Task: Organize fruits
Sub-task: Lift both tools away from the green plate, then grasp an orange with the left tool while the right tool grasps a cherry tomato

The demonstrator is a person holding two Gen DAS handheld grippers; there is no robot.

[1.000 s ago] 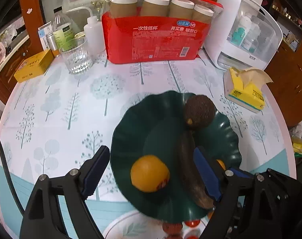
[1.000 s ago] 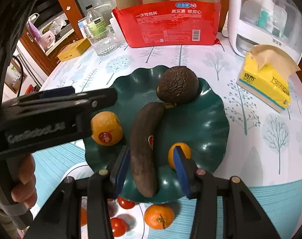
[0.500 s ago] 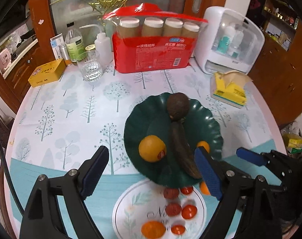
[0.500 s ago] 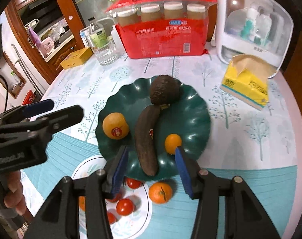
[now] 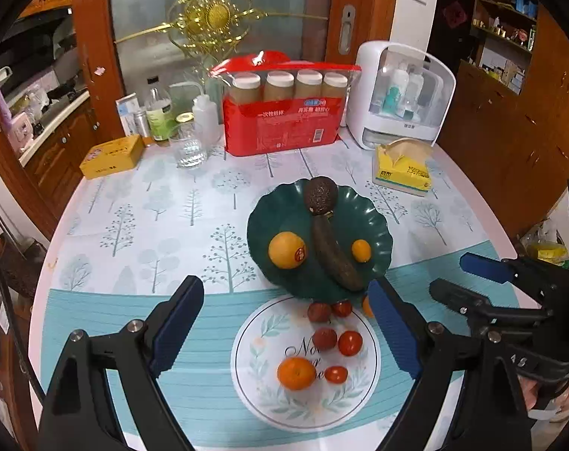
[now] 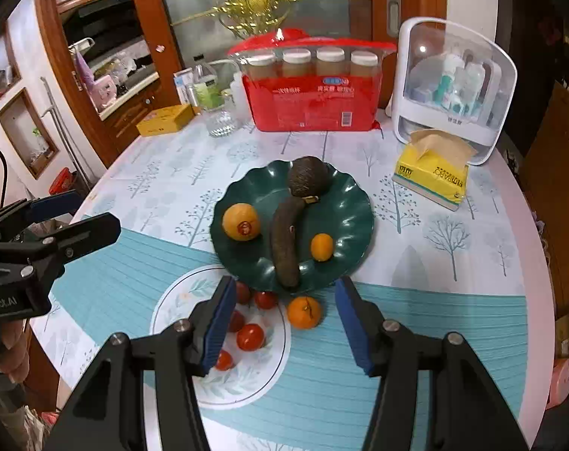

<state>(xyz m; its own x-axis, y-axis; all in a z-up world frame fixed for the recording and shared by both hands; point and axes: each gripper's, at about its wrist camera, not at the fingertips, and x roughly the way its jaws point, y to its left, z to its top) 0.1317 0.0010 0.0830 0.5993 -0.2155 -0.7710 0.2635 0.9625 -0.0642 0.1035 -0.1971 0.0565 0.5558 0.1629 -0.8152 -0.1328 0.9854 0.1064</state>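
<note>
Left gripper (image 5: 284,323): fingers wide apart, nothing between them, held above the near edge of the table (image 5: 141,203). Seen side-on in the right wrist view, its far finger partly hidden behind the near one.

Right gripper (image 6: 284,319): fingers apart, empty, above the near table edge. In the left wrist view it shows at the right, its rear cut off by the frame.

Green plate (image 6: 344,221): scalloped rim, centre of the table. Holds an avocado (image 6: 307,176) at the far side, a darkened banana (image 6: 286,240) running from the avocado toward the near rim, a large orange (image 6: 241,221) with a round sticker to its left, and a small orange fruit (image 6: 322,247) to its right. Sticker wording too small to read.

White plate (image 5: 269,398): leaf pattern, just in front of the green plate, whose near rim overlaps its far edge. Holds a mandarin (image 5: 296,373) and several small red fruits (image 5: 350,342); in the right wrist view the left finger covers part of them, so the count is uncertain.

Loose mandarin (image 6: 304,312): on the cloth beside the white plate, at the green plate's near rim; in the left wrist view mostly hidden behind the right finger.

Tissue pack (image 6: 431,176): yellow, right of the green plate, apart from it.

Red cup package (image 5: 284,120): at the far edge.
</note>
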